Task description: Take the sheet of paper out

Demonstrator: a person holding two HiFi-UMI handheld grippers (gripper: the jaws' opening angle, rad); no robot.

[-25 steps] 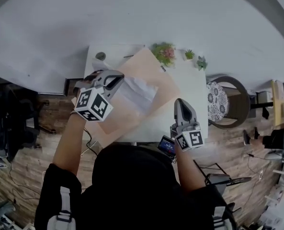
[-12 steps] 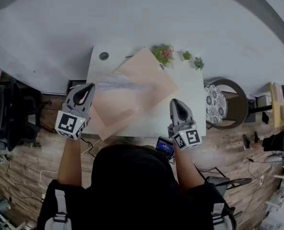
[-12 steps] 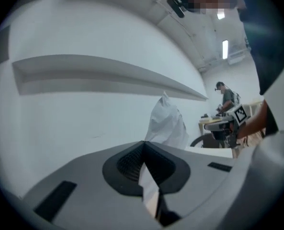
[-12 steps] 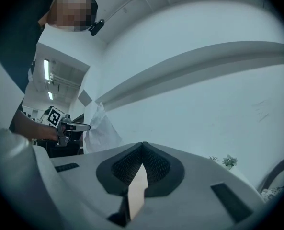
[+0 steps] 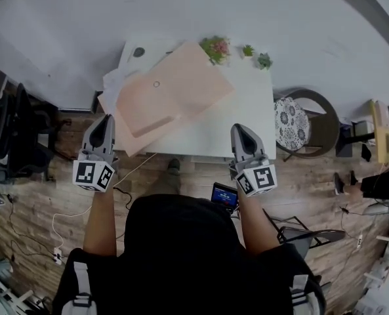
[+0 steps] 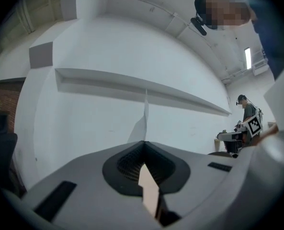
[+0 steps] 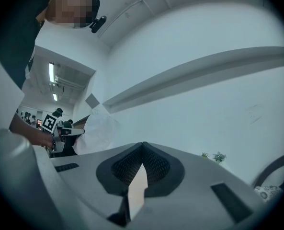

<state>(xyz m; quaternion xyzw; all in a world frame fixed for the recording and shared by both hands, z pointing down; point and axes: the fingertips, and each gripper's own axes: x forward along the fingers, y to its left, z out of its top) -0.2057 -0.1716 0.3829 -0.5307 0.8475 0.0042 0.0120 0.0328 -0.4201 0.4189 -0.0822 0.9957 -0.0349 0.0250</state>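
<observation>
We're looking at the tail end of this one, by our read. The sheet of paper [image 5: 114, 83] shows as a white patch at the upper left of the head view. It sits against the left edge of the tan envelope [image 5: 171, 90] and juts past the corner of the white table [image 5: 246, 117]. So we'd call the sheet out, or very nearly. From this height we can't tell whether one edge is tucked under or inside the envelope.

Both tools are off the work. The left gripper [image 5: 105, 123] hangs at centre left, short of the table's near edge and over the wooden floor [image 5: 43, 195]. Its own view shows the jaws pinched together at the tips with nothing between them. The right gripper [image 5: 240, 131], at centre right, is just shy of the table edge, and its jaws are likewise closed on nothing.

The envelope lies flat and skewed across the table top, with the small plants [image 5: 215, 46] beyond it by the wall.

What's left looks small to us. At most, we'd check the sheet is fully free and lay it down clear of the envelope.
</observation>
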